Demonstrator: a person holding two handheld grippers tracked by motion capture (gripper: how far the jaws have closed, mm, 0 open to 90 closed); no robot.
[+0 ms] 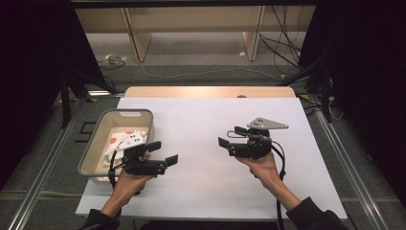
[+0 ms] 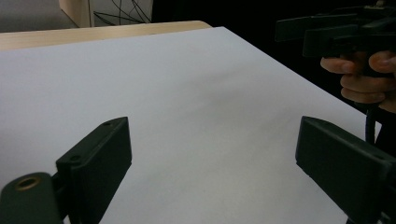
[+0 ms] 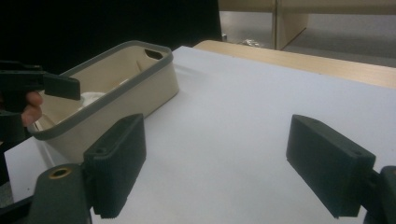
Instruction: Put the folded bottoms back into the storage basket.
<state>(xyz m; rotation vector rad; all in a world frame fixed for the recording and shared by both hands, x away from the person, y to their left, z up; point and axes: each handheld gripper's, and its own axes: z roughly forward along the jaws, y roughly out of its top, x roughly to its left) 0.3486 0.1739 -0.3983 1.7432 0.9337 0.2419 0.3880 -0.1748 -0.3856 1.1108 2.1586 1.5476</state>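
Note:
My left gripper (image 1: 163, 152) hovers over the white sheet (image 1: 201, 120) just right of a beige basket, held in a hand. Its jaws stand wide apart with nothing between them, as the left gripper view (image 2: 215, 158) confirms. My right gripper (image 1: 231, 136) sits right of centre, pointing left toward the other one. It is open and empty too, with bare sheet between its jaws in the right gripper view (image 3: 219, 163). A grey three-cornered plate (image 1: 267, 124) tops it.
The beige basket with a grey rim (image 1: 91, 143) stands at the sheet's left edge and holds a white cloth with coloured dots (image 1: 125, 141). Its wall (image 3: 140, 88) lies ahead-left of the right gripper. A wooden table edge (image 1: 210, 91) borders the far side.

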